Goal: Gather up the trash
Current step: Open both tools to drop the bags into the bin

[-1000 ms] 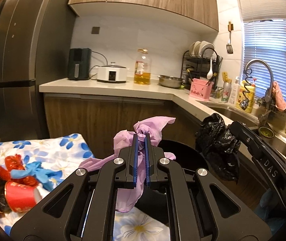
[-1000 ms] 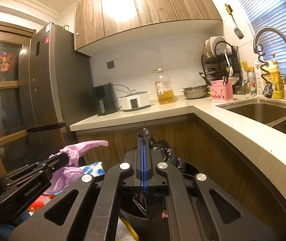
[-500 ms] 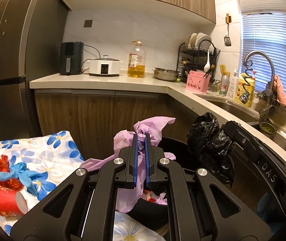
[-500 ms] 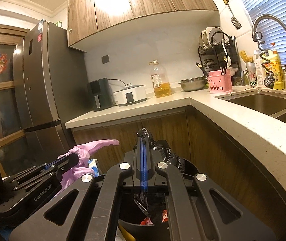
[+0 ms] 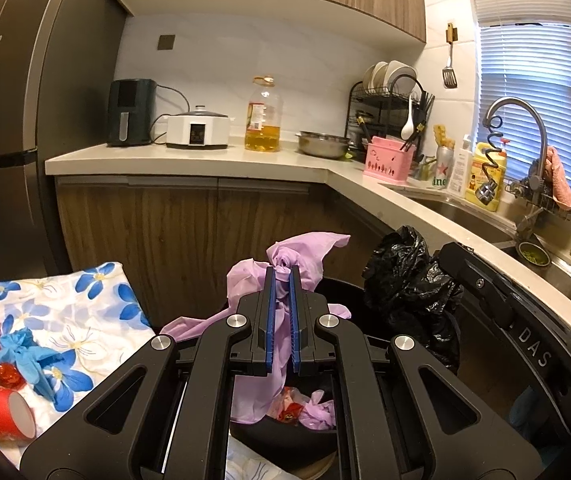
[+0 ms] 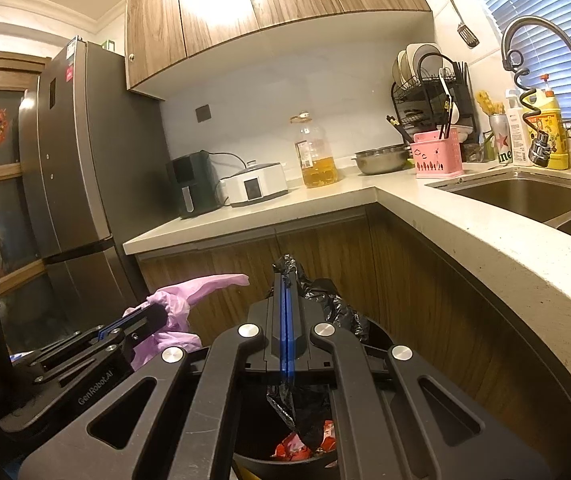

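the left hand-held gripper (image 5: 281, 276) is clamped on a bunched lilac plastic bag (image 5: 301, 256), the right hand-held gripper (image 6: 286, 280) is pinched tight on a crumpled black bin liner (image 6: 325, 300); both hang over the black trash bin (image 5: 349, 292), which holds red wrappers (image 6: 297, 446). only the left view shows the floral-clothed bench (image 5: 85, 312) with a red paper cup (image 5: 1, 410) on its side and a blue glove (image 5: 21, 356). only the right view shows the fridge (image 6: 73, 168) top.
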Tool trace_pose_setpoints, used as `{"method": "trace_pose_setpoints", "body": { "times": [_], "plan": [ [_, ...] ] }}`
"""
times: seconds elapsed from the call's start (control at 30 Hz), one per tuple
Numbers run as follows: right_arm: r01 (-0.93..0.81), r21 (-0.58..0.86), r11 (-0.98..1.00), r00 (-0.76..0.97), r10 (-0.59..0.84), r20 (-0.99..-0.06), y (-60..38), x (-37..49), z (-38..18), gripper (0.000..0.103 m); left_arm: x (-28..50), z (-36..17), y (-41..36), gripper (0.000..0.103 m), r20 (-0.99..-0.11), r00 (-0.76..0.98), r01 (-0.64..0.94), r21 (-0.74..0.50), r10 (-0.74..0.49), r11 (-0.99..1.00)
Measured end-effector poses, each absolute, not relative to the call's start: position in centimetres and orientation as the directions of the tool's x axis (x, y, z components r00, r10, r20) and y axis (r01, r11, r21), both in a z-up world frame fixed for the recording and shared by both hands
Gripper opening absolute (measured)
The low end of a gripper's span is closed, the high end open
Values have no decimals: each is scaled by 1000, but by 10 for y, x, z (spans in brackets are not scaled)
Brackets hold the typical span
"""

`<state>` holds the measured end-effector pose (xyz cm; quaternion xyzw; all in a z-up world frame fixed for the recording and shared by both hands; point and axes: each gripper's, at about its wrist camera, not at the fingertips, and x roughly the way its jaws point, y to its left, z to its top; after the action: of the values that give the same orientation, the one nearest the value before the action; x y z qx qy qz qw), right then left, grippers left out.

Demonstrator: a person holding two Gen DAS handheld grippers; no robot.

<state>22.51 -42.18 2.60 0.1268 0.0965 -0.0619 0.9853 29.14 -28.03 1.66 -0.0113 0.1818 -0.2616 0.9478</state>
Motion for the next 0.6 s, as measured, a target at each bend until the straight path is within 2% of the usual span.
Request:
{"method": "trace_pose_setpoints", "body": {
  "times": [0.17, 0.2, 0.23, 0.3, 0.37, 0.43, 0.57, 0.6],
  "plan": [
    [149, 241, 959, 972, -98, -212, -422, 230, 26, 2, 297, 12, -286, 6, -347, 790, 496, -120, -505, 860],
    [148, 244, 958, 972, -96, -214, -423, 231, 26, 4, 299, 11, -286, 6, -351, 786, 499, -125, -508, 858],
    [151, 246, 958, 971, -97, -217, -423, 232, 26, 8, 299, 10, -287, 6, -353, 784, 501, -129, -511, 856],
    [153, 261, 953, 971, -95, -221, -425, 233, 25, 30, 301, 8, -288, 6, -357, 778, 503, -140, -517, 853],
    [163, 265, 950, 970, -105, -217, -427, 231, 24, 32, 303, 6, -288, 8, -363, 772, 506, -144, -521, 850],
    [169, 264, 950, 970, -112, -216, -429, 229, 25, 32, 304, 2, -289, 14, -374, 769, 507, -140, -519, 851],
    [189, 269, 945, 969, -134, -209, -432, 221, 27, 32, 305, -2, -288, 47, -379, 765, 503, -152, -520, 851],
    [194, 268, 944, 968, -139, -209, -432, 219, 27, 32, 304, -3, -286, 48, -374, 763, 507, -159, -527, 847]
  ]
}}
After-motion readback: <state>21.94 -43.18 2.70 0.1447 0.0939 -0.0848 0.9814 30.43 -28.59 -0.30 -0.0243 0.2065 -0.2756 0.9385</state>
